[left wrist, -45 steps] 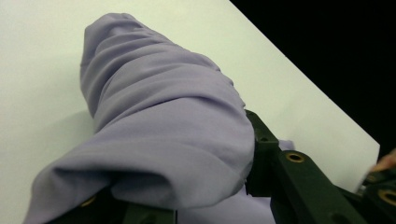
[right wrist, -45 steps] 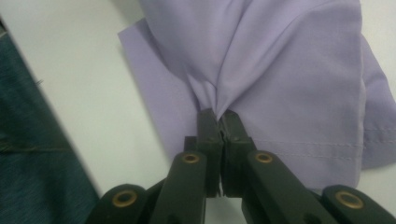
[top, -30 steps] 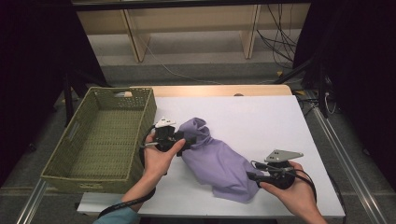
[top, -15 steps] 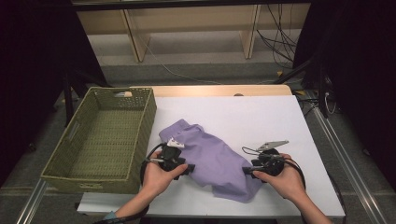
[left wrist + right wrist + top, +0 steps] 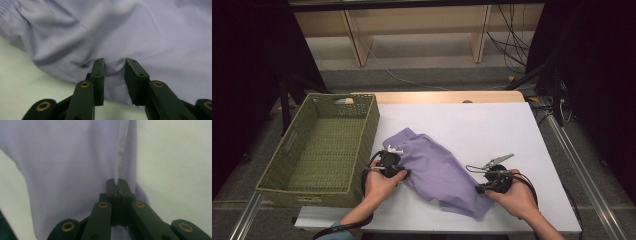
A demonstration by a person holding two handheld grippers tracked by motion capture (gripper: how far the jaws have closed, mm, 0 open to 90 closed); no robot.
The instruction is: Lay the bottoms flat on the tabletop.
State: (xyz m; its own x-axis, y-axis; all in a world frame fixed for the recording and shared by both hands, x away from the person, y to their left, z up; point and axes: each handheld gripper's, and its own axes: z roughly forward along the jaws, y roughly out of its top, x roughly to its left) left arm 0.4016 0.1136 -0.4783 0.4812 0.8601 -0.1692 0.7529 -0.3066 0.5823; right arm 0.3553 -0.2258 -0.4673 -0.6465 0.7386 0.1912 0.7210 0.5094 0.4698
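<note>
On the white bench [image 5: 492,125], one lilac garment [image 5: 437,167] lies crumpled between two hand-held grippers, just beside one empty green woven basket [image 5: 319,145]. The right gripper [image 5: 117,185] has its fingers pressed together on a fold of the cloth's edge; the left gripper [image 5: 114,67] has just been closing, its fingers [image 5: 98,72] apart with cloth bunched between them (whether they bite yet is hard to tell). The step looks like securing both holds; the next move would call for a firm left pinch before lifting.
</note>
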